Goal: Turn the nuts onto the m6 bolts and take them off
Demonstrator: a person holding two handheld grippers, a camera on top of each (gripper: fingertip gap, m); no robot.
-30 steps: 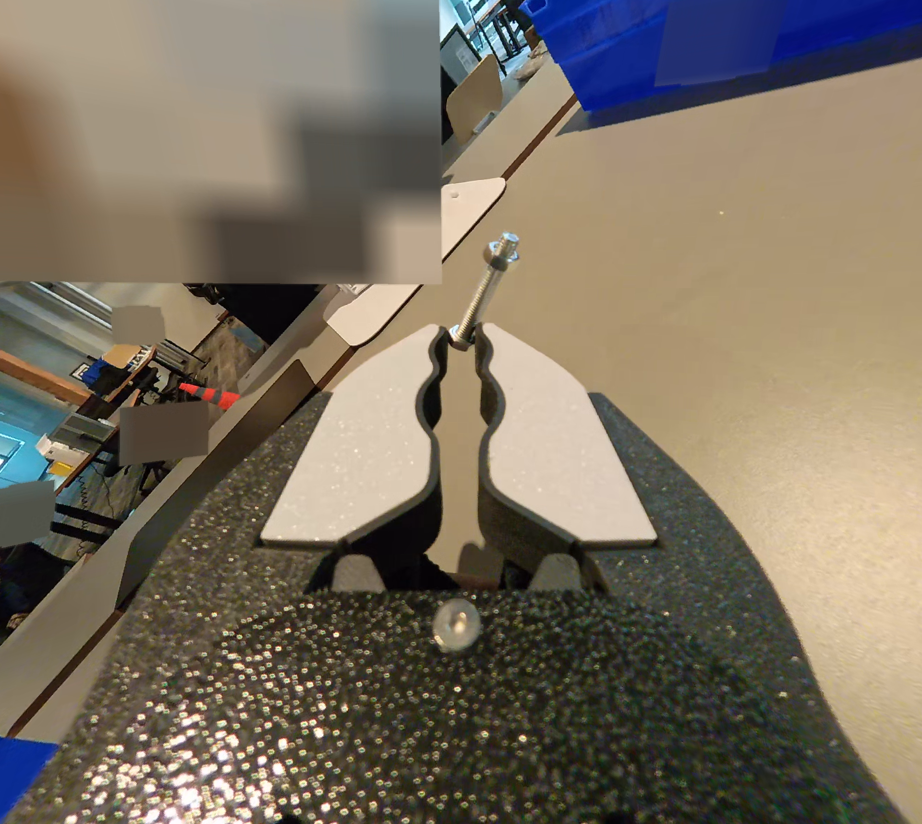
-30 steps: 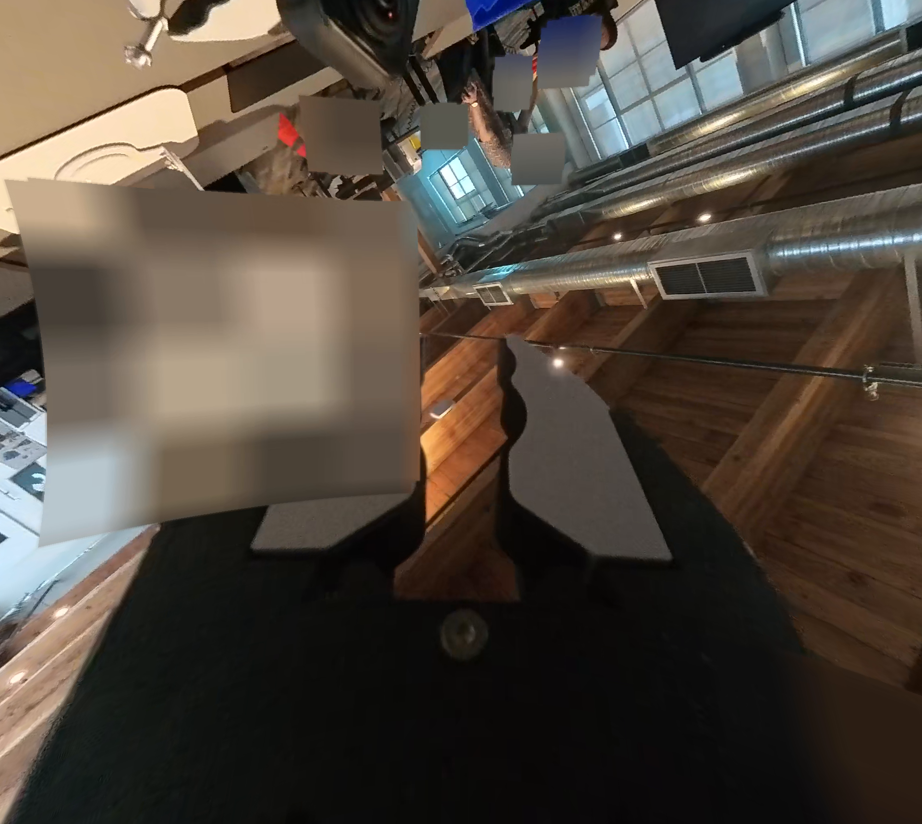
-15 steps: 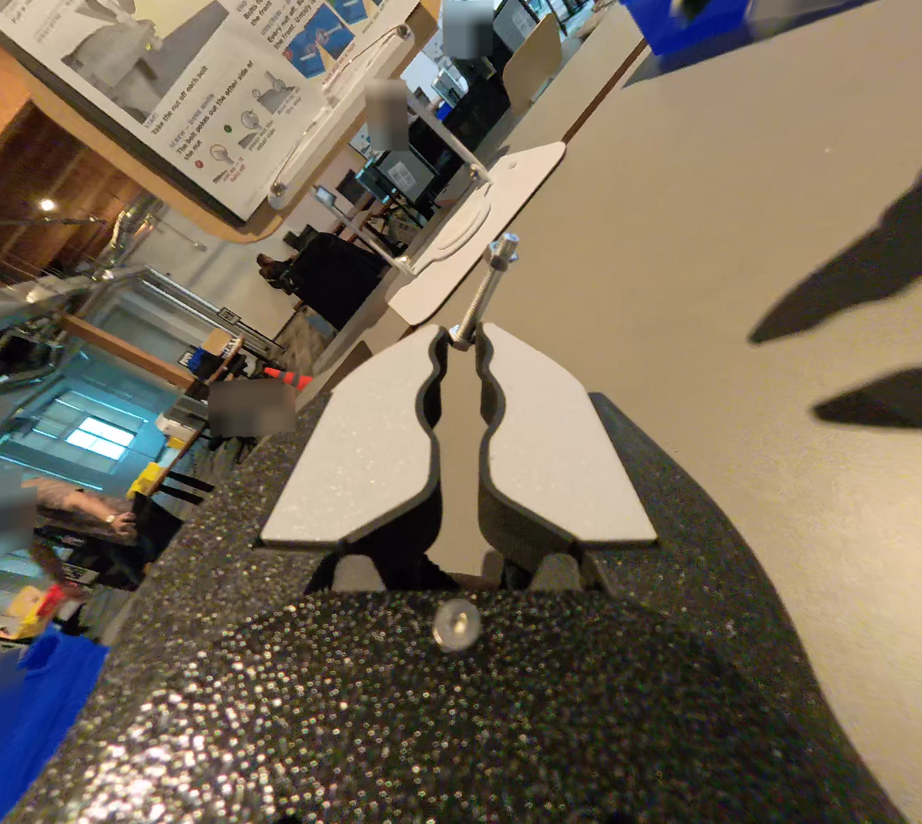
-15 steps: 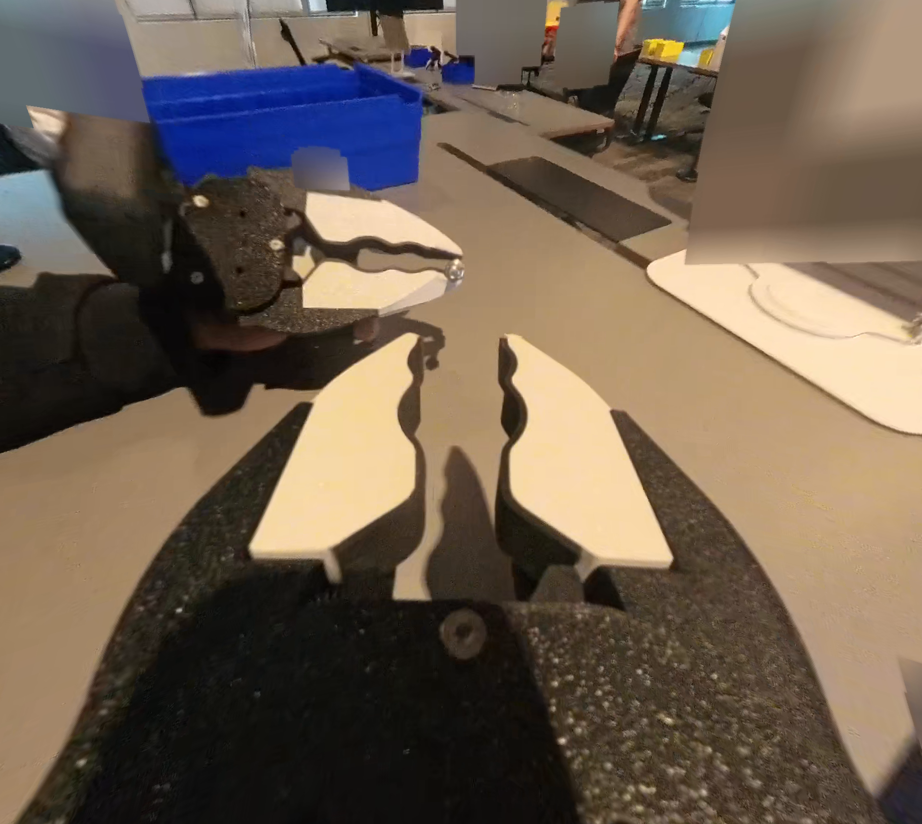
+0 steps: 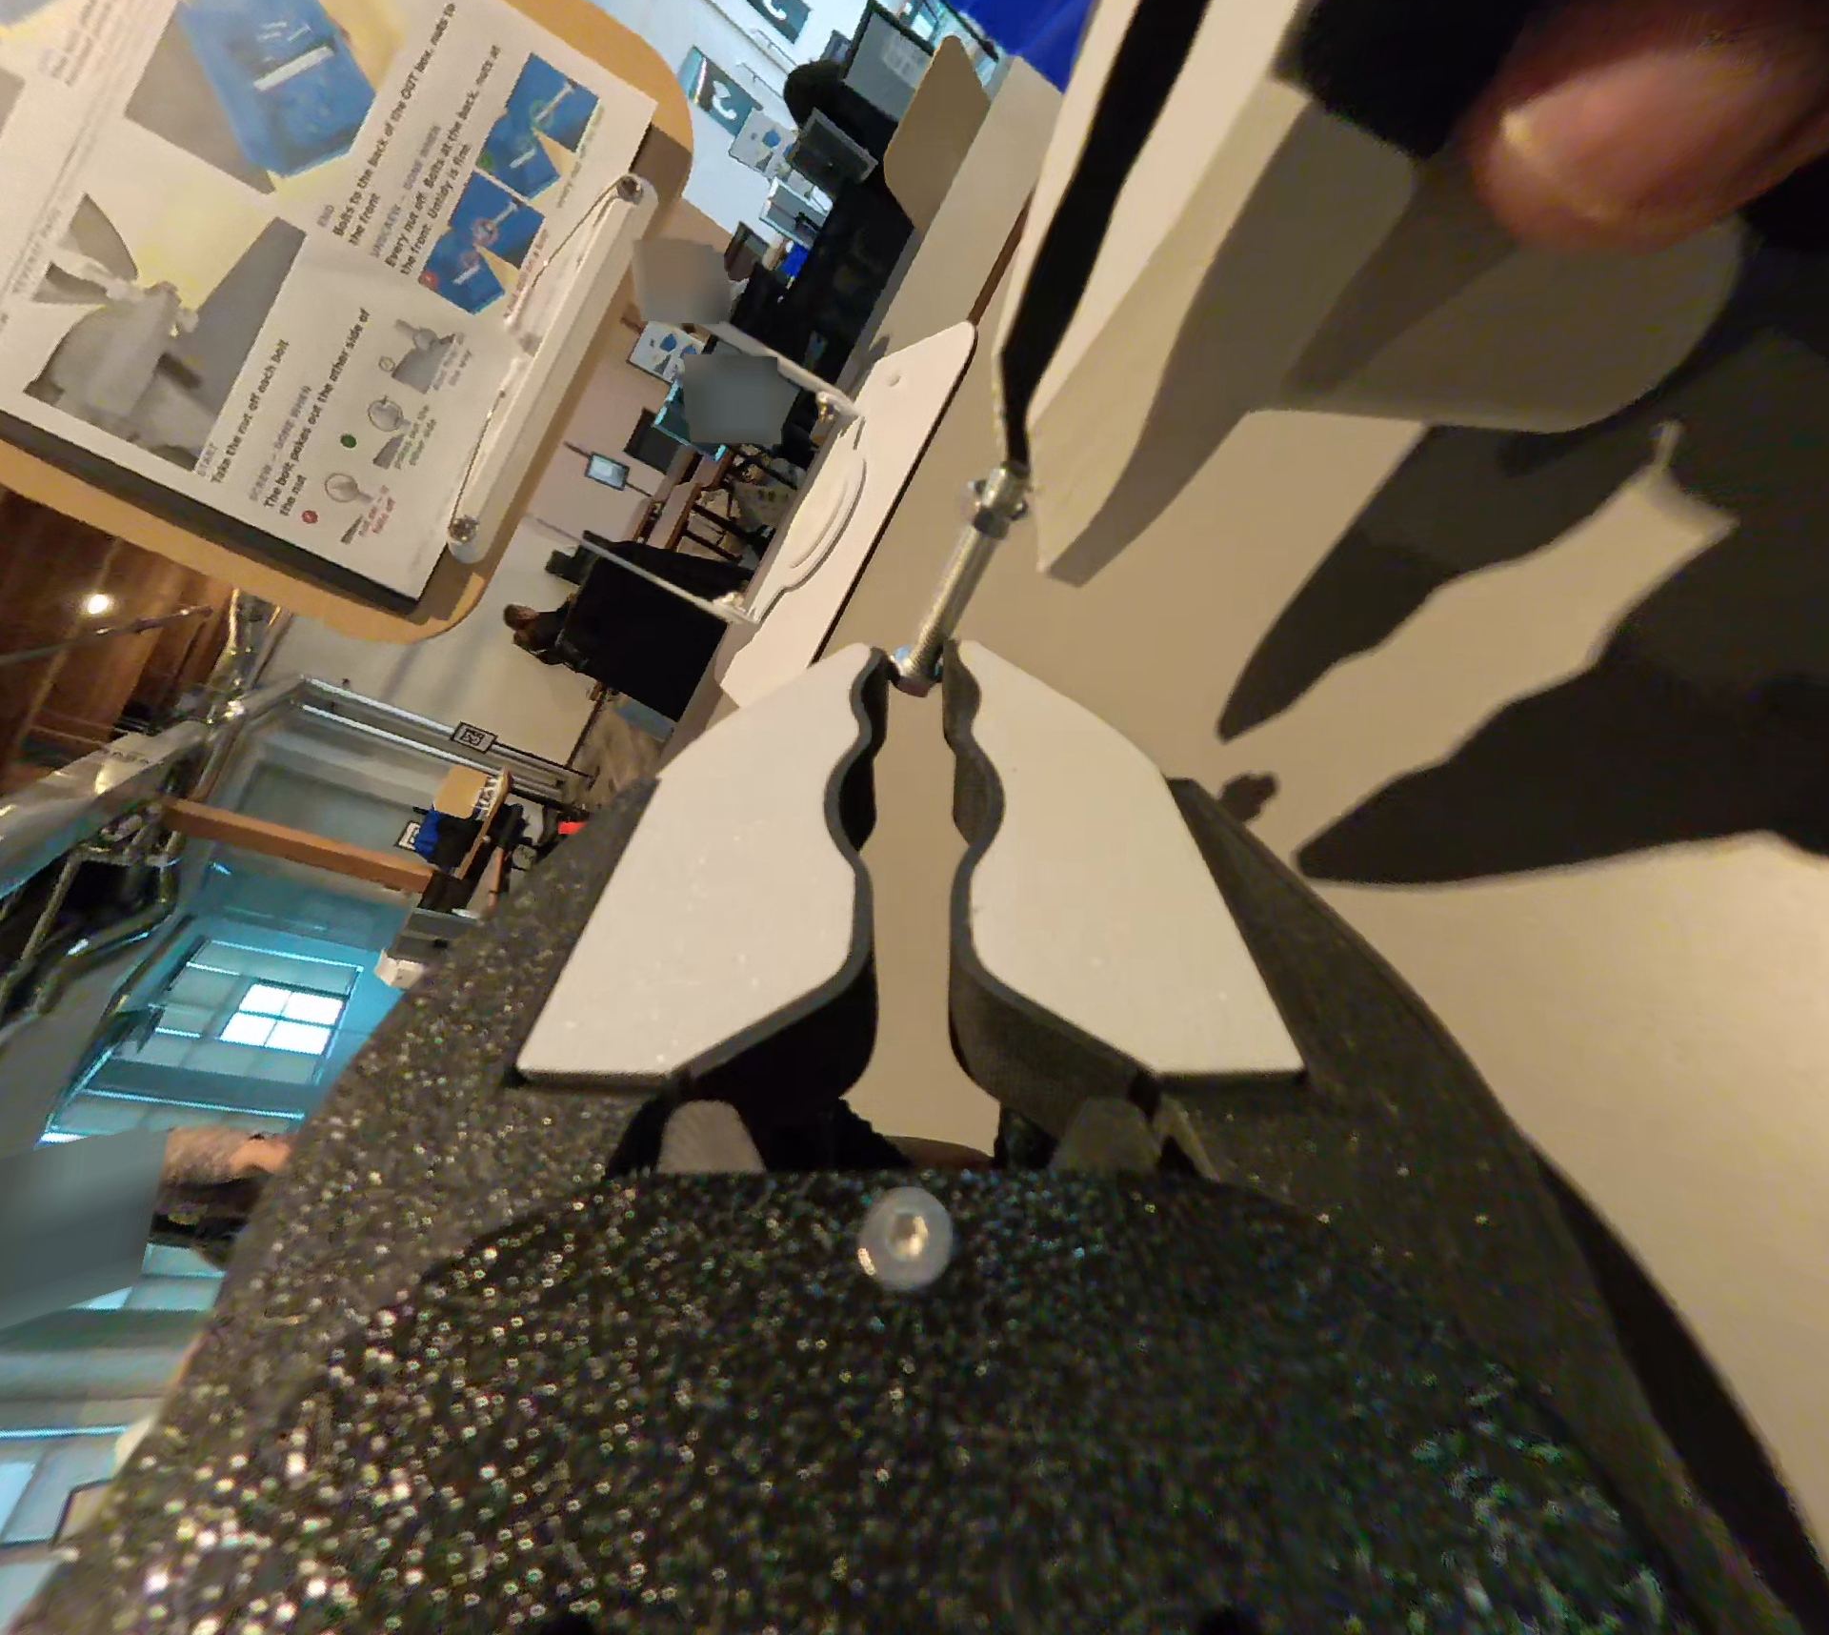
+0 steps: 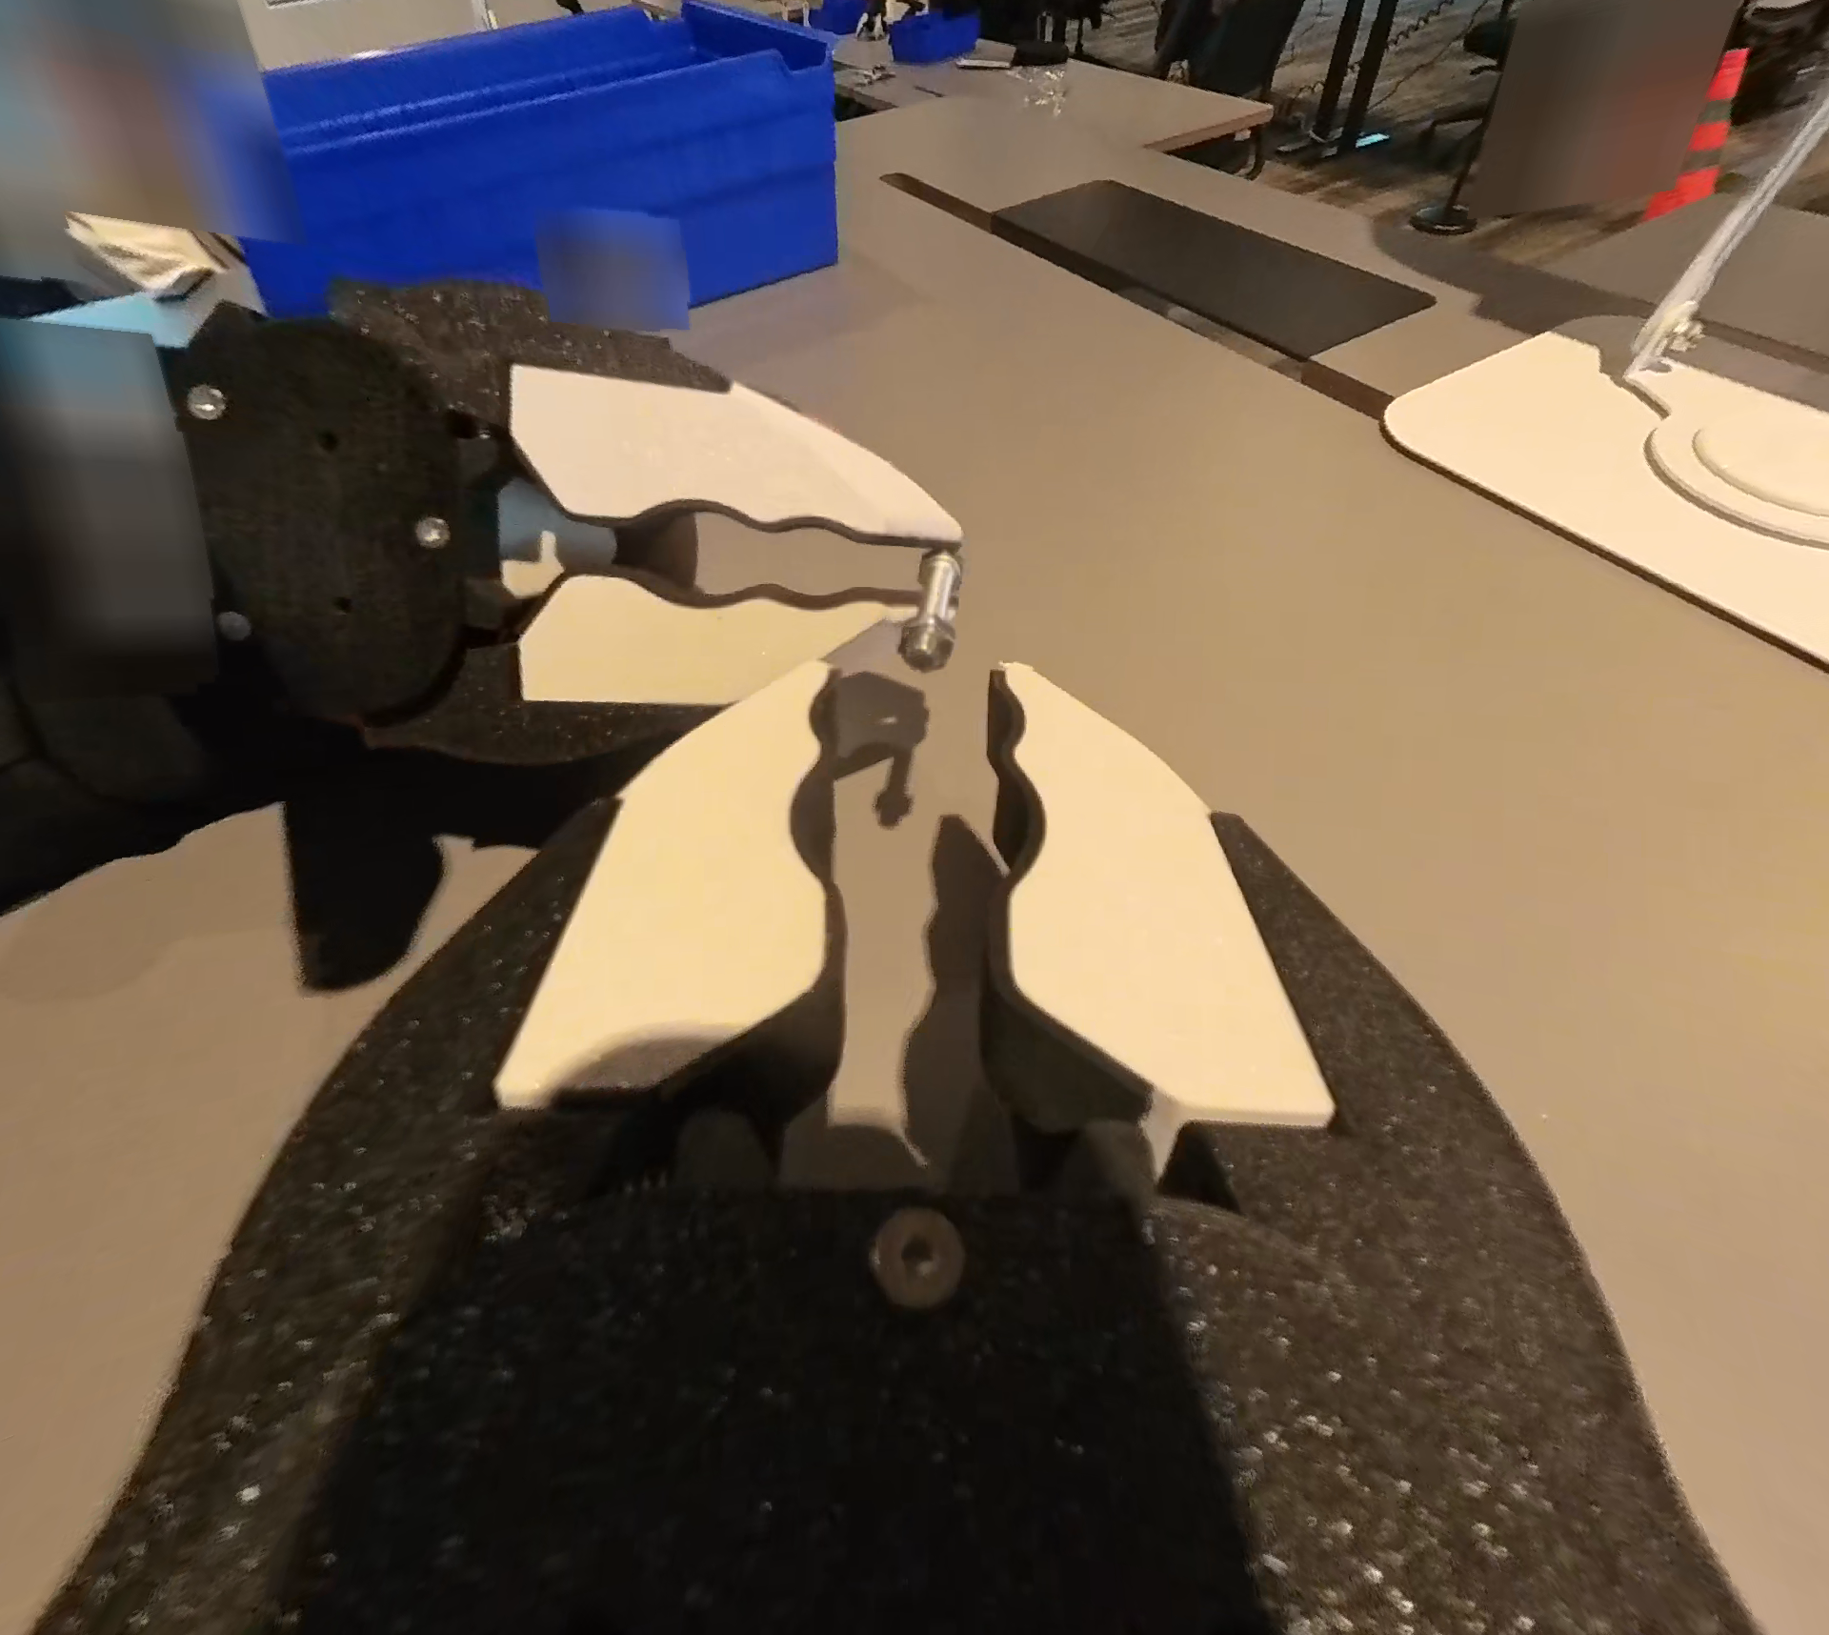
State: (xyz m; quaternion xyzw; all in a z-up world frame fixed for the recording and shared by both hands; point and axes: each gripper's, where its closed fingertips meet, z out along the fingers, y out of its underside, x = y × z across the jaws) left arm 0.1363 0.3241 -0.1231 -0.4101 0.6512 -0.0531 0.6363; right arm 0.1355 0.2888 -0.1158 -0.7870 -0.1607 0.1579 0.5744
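My left gripper [image 5: 915,662] is shut on one end of a silver bolt [image 5: 955,573] and holds it above the grey table. The bolt sticks out past the fingertips, and its far end carries a hex piece [image 5: 998,496]. In the right wrist view the left gripper [image 6: 930,588] comes in from the left with the bolt [image 6: 930,612] pointing toward me. My right gripper [image 6: 915,677] is open and empty, its fingertips just short of the bolt's free end. One of its white fingers [image 5: 1168,251] shows close beside the bolt's far end in the left wrist view.
A blue bin [image 6: 554,142] stands at the back left of the table [image 6: 1237,598]. A white base plate [image 6: 1544,429] with a stand lies at the right and a black mat [image 6: 1207,261] behind. An instruction board [image 5: 297,202] hangs above. Only a small space, under 4 cm, lies between the two pairs of fingers.
My right gripper swung down from facing the ceiling to facing the table, then moved up close to the bolt's free end. My left gripper kept its hold on the bolt.
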